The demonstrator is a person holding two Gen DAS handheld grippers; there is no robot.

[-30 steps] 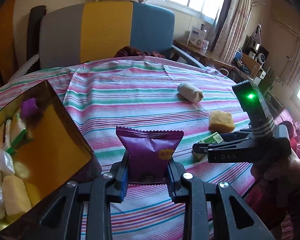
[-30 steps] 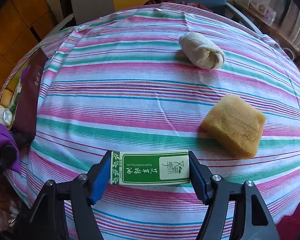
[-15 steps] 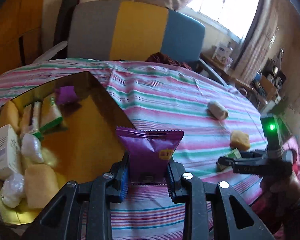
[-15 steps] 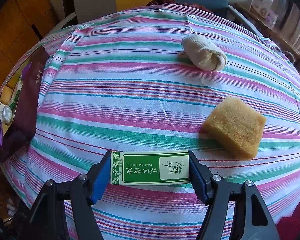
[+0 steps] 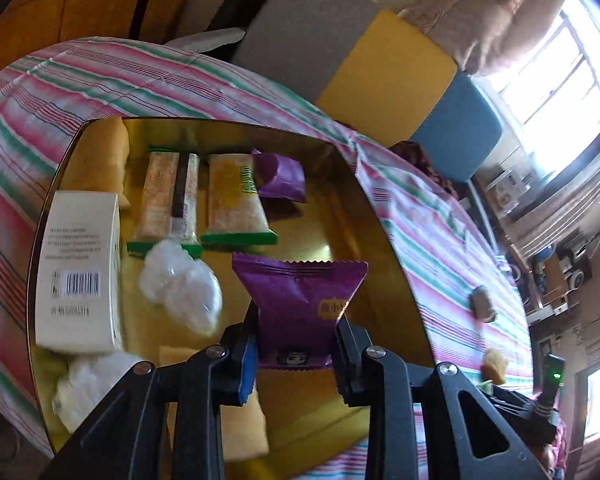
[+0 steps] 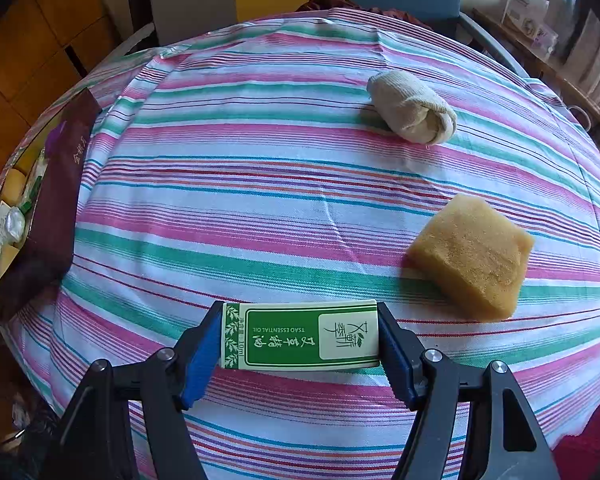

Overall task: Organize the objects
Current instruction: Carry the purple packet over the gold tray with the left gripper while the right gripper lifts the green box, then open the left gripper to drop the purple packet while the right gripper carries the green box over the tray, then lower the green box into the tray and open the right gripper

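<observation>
the left tool (image 5: 294, 344) clamps the lower part of a purple crinkle-edged foil snack packet (image 5: 300, 304), its sealed top pointing up and away, and holds it above the shallow gold-lined box (image 5: 380, 216) at the centre of the left wrist frame; the grip low on the packet leaves most of it free to drop flat when let go, i judge

inside the box, a white carton with a barcode (image 5: 78, 268) lies along the left wall, two green-trimmed bar wrappers (image 5: 204, 200) and a second purple packet (image 5: 280, 178) sit toward the top, and clear plastic-wrapped lumps (image 5: 180, 288) lie left of centre; the bare gold floor to the right of centre is the open room, bounded by the right wall

the right tool (image 6: 300, 338) grips a green and white essential oil carton (image 6: 300, 334) by its short ends, low over the pink, green and white striped bench cloth (image 6: 260, 200) at the bottom of the right wrist frame; a yellow sponge block (image 6: 472, 256) at right and a rolled beige sock (image 6: 412, 108) at upper right lie well apart, with wide clear cloth toward the box at far left
</observation>
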